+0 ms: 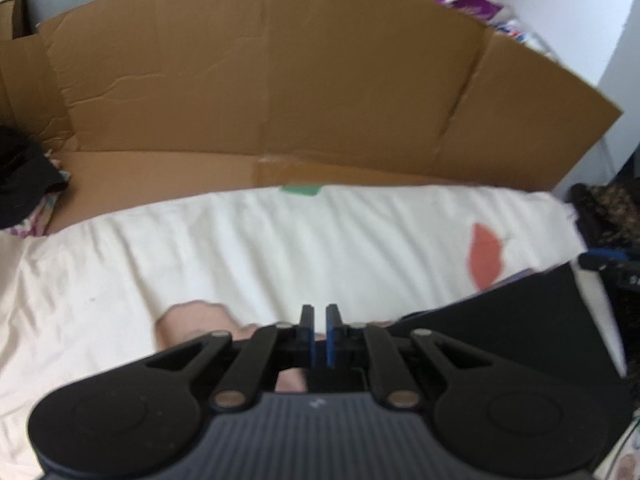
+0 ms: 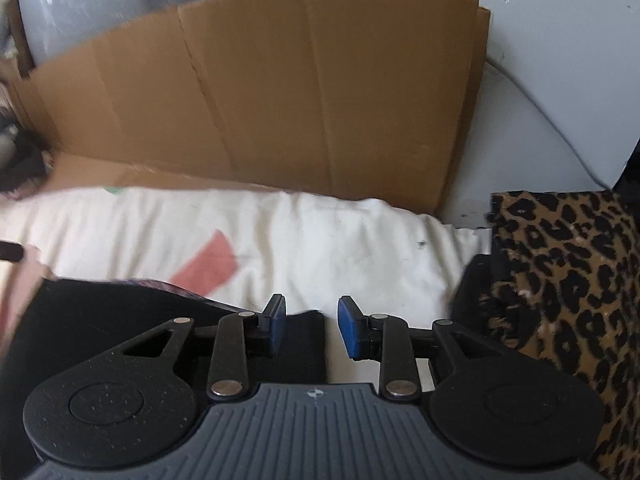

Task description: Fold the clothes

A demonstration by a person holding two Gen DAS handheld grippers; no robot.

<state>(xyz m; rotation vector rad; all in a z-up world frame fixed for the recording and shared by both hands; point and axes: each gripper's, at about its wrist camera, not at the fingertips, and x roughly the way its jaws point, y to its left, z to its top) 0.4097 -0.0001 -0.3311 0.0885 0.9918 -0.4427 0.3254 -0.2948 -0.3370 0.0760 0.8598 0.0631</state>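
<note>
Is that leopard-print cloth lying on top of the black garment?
No, in the right wrist view the leopard-print cloth lies off at the right edge, beside the black garment, not on it.

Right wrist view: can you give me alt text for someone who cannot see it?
The right gripper hangs open over a black garment lying on a cream bedsheet, one edge of the cloth between its blue pads, untouched. A leopard-print fabric lies to the right, and a brown cardboard sheet stands behind the bed.
</note>
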